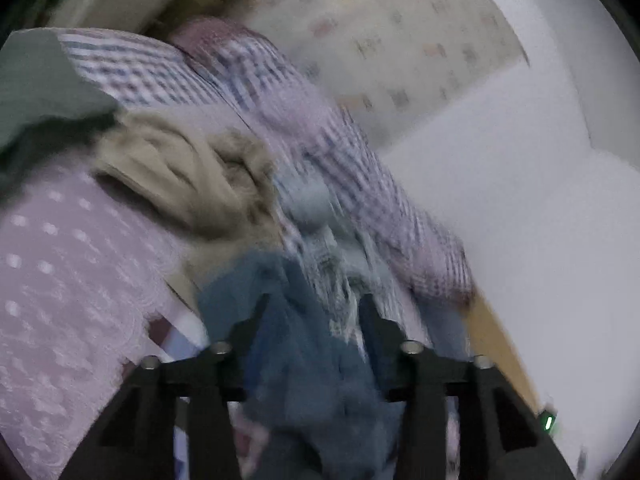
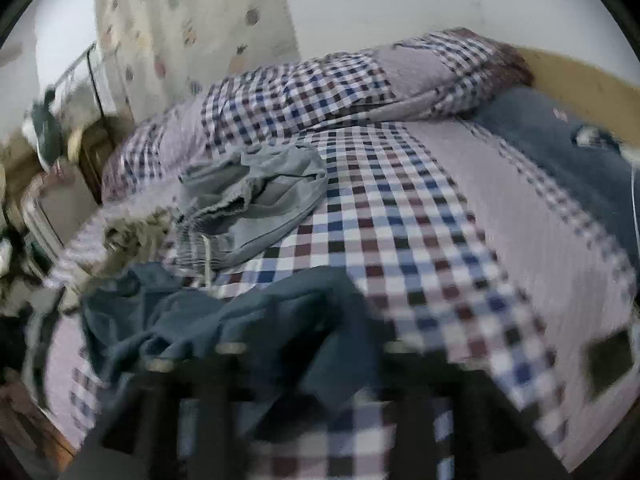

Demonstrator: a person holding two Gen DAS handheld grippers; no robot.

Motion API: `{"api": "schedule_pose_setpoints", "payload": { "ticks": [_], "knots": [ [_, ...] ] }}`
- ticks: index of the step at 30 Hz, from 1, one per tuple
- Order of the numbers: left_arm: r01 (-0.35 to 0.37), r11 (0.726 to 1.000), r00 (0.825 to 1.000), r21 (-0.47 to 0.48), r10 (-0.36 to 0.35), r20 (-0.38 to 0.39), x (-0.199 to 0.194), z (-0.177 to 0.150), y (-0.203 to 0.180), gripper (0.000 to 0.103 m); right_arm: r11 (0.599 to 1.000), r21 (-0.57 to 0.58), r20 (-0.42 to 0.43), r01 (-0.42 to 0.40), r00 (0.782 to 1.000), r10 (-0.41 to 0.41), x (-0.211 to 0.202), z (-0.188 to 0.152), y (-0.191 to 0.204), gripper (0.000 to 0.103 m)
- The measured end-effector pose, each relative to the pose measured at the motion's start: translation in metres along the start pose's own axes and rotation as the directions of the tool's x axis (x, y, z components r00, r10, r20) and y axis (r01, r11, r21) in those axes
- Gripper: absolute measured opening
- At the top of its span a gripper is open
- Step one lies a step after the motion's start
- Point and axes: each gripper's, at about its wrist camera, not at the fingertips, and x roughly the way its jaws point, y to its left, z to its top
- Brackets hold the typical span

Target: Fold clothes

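Both views blurred. Bed (image 2: 420,216) w/ checked sheet fills the right wrist view; rolled checked quilt (image 2: 320,92) lies across its far side, approx 12 o'clock.

Left gripper (image 1: 312,316): jaws apart, dark blue garment (image 1: 304,360) lying in the gap between them. Fingers (image 1: 248,332) stand either side of the cloth w/ space showing, pads not pressing on it. Grey shorts (image 1: 312,208) sit just beyond at 12 o'clock, tan garment (image 1: 180,176) at approx 10 o'clock, touching the shorts. Pink dotted cloth (image 1: 60,280) at 9 o'clock. White wall (image 1: 520,200) at 3 o'clock.

Right gripper (image 2: 308,360): very smeared, jaws apart; the same dark blue garment (image 2: 224,320) is draped over the near edge of the bed, running between and in front of the fingers. Can't tell if a pad touches it. Grey shorts (image 2: 256,196) crumpled on the sheet at approx 11 o'clock, waistband toward the blue garment. Tan garment (image 2: 132,232) at 10 o'clock by the bed's edge. Dark blue pillow (image 2: 560,152) at 2 o'clock. Patterned curtain (image 2: 192,20) hangs at 11 o'clock behind the quilt.
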Motion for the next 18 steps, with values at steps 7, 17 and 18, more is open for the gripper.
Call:
{"api": "schedule_pose_setpoints", "payload": {
  "ticks": [7, 17, 18],
  "knots": [
    [0.122, 0.910, 0.953, 0.397, 0.004, -0.302, 0.016, -0.072, -0.070, 0.050, 0.998, -0.013, -0.050, -0.065, 0.997, 0.064, -0.023, -0.054, 0.005, 0.055],
    [0.127, 0.743, 0.848, 0.657, 0.262, -0.460, 0.027, -0.163, -0.091, 0.050, 0.986, -0.012, -0.100, -0.166, 0.981, 0.164, -0.044, -0.102, 0.009, 0.055],
    [0.134, 0.729, 0.835, 0.671, 0.281, -0.472, 0.030, -0.172, -0.092, 0.048, 0.984, -0.013, -0.114, -0.178, 0.978, 0.175, -0.045, -0.107, 0.011, 0.055]
  ]
}}
